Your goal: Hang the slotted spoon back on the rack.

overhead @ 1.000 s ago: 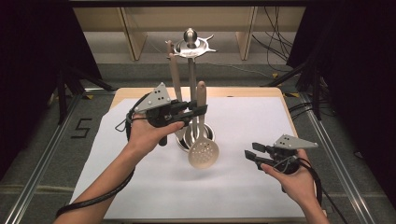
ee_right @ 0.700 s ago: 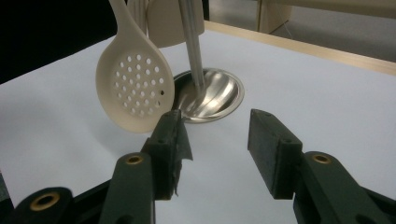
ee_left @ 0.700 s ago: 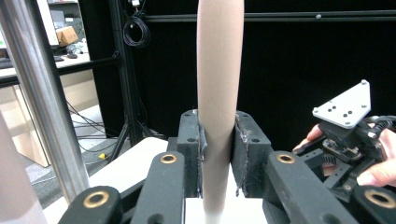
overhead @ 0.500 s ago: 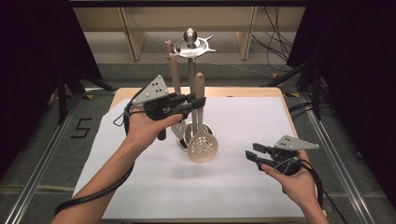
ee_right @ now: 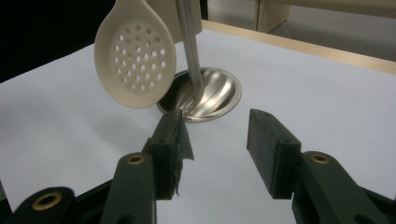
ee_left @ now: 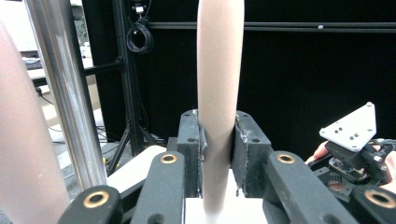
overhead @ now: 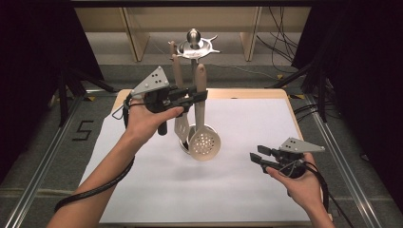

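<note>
L gripper (overhead: 198, 96) clamped on wooden handle of slotted spoon (overhead: 205, 142), jaws closed tight at mid-handle, approx. where it balances. Spoon hangs upright, perforated bowl down, just above the steel base (ee_right: 205, 95) of the utensil stand (overhead: 194, 47), clear of worktop (overhead: 266, 123). Handle top sits near the stand's hook ring.

Handling est.: light, rigid, smooth wood; may pivot in the jaws if grip loosens. Bowl end heavier, so grip higher = more swing. Mid-handle hold looks ok.

A second utensil (overhead: 179, 127) hangs on the stand, just left of the spoon; collision risk.

L forearm raised, wrist level, gripper pointing right. R gripper (overhead: 260, 157) empty, jaws apart, low over near-right worktop.
</note>
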Motion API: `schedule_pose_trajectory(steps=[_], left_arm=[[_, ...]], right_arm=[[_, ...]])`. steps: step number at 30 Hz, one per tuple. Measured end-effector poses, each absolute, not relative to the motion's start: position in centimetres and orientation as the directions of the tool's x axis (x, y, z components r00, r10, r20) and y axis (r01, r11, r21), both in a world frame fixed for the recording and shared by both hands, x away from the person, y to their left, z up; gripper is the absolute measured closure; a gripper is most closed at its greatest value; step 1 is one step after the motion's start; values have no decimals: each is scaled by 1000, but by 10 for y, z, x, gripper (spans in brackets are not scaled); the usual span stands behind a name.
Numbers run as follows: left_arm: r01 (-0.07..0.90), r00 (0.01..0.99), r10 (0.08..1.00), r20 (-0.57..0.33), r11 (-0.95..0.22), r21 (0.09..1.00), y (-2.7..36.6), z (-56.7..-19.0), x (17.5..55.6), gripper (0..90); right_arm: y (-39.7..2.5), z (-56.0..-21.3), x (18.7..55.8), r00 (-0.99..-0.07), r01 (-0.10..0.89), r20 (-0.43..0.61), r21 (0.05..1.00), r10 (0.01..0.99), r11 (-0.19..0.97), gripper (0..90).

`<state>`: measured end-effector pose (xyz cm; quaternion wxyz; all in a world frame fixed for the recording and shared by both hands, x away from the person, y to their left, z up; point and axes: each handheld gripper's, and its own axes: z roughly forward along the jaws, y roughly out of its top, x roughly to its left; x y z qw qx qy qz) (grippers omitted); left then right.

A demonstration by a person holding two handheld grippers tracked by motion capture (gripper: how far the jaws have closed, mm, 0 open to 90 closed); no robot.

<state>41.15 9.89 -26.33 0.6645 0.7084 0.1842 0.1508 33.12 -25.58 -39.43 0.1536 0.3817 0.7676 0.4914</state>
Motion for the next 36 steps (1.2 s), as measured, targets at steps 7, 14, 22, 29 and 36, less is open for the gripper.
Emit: schedule_pose_trajectory(steps=[7,14,22,29,36], left_arm=[[62,883,469,-30,-54,997,100,-258,415,744],[75,883,467,-39,-57,996,101,-257,418,744],[81,883,467,-45,-58,995,101,-255,421,744],[93,882,468,-58,-52,994,103,-257,424,744],[122,877,473,-89,-39,992,105,-261,429,742]], right_arm=[[-257,-395,334,-670,386,98,893,736,232,567],[-257,-394,332,-653,429,134,876,745,219,568],[-258,-392,333,-655,404,135,894,744,194,568],[-259,-391,335,-661,372,90,902,745,220,569],[-258,-391,334,-663,384,114,900,740,205,569]])
